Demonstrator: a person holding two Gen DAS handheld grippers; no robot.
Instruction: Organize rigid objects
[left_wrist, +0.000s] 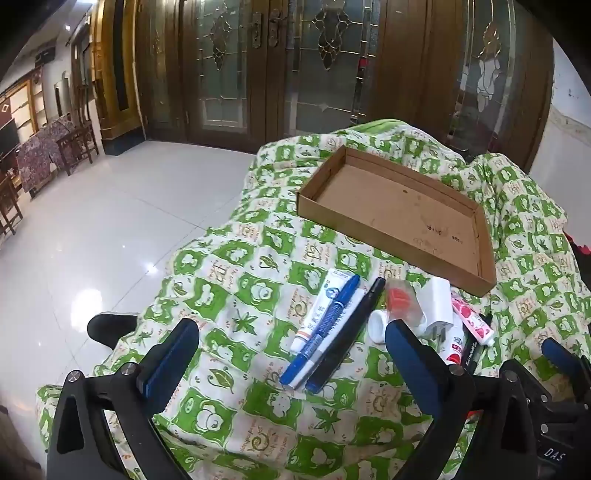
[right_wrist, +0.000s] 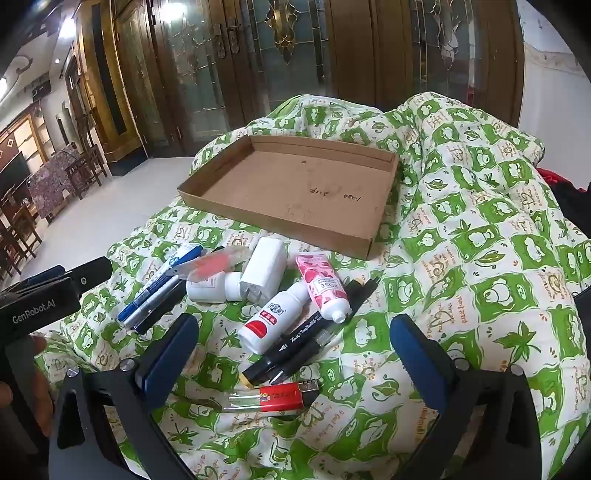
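Below, both claws wide open, gripping nothing: left claw (left_wrist: 291, 354) above the blue pen (left_wrist: 320, 330) and black pen (left_wrist: 343, 336), right claw (right_wrist: 294, 349) above the white bottle (right_wrist: 271, 319), black markers (right_wrist: 295, 343) and red lighter (right_wrist: 275, 398). Cardboard tray (right_wrist: 207, 201) bare inside, lying on the green quilt (right_wrist: 480, 240) beyond the clutter. White charger (right_wrist: 264, 271) and pink tube (right_wrist: 323, 286) just short of the tray.

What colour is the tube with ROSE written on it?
The tube is pink with white patches and a white cap, clearest in the right wrist view.
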